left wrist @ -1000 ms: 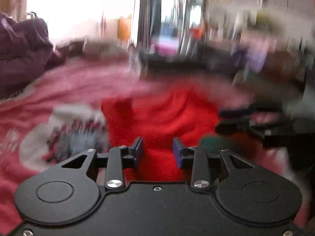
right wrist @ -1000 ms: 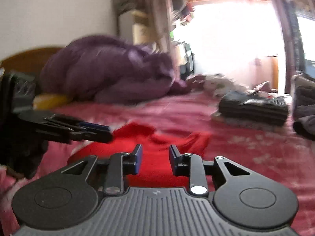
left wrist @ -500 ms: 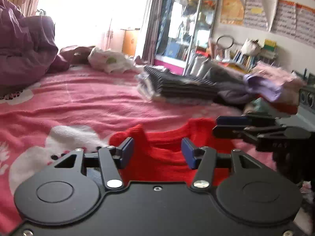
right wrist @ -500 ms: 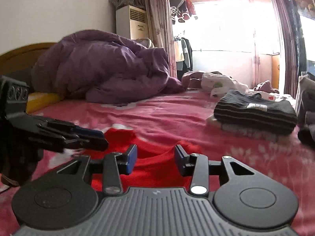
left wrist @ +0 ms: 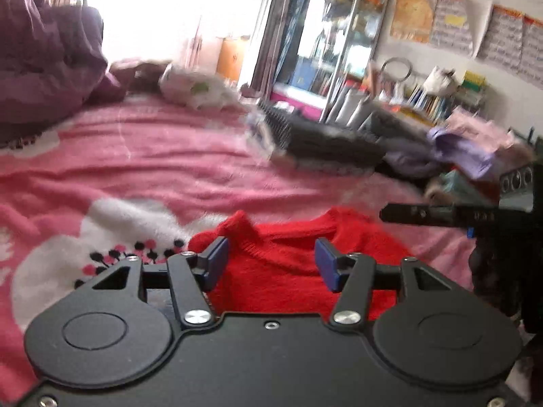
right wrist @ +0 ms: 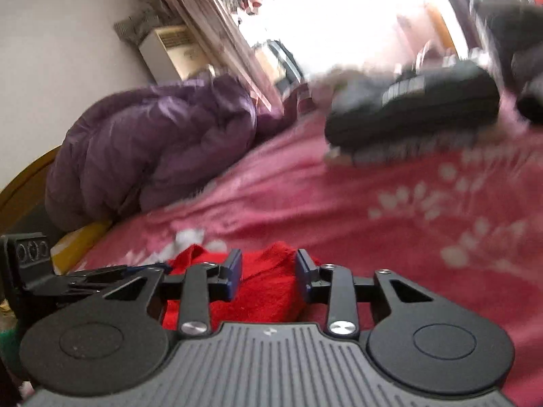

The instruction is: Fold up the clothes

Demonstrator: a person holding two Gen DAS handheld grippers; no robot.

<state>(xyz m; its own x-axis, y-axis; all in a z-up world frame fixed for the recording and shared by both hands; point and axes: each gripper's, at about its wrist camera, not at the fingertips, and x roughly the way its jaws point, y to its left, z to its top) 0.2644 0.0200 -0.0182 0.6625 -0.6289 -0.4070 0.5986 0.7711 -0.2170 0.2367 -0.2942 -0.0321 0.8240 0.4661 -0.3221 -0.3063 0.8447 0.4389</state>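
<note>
A red knit sweater [left wrist: 285, 257] lies bunched on the pink bedspread [left wrist: 152, 169], right in front of both grippers. My left gripper [left wrist: 271, 259] is open, its blue pads either side of the sweater's near edge, holding nothing. My right gripper [right wrist: 268, 269] is open and empty over the sweater [right wrist: 264, 288]. The right gripper's fingers [left wrist: 441, 215] show at the right of the left wrist view, and the left gripper's fingers [right wrist: 101, 276] show at the left of the right wrist view.
A folded dark striped garment [left wrist: 325, 139] lies further up the bed, with purple and grey clothes [left wrist: 454, 152] beside it. A purple duvet [right wrist: 152, 149] is heaped by the headboard. A white bundle [left wrist: 197, 88] lies at the far end.
The left gripper's jaws have opened wider. Both grippers have sunk lower toward the sweater, and the right wrist view has tilted sideways.
</note>
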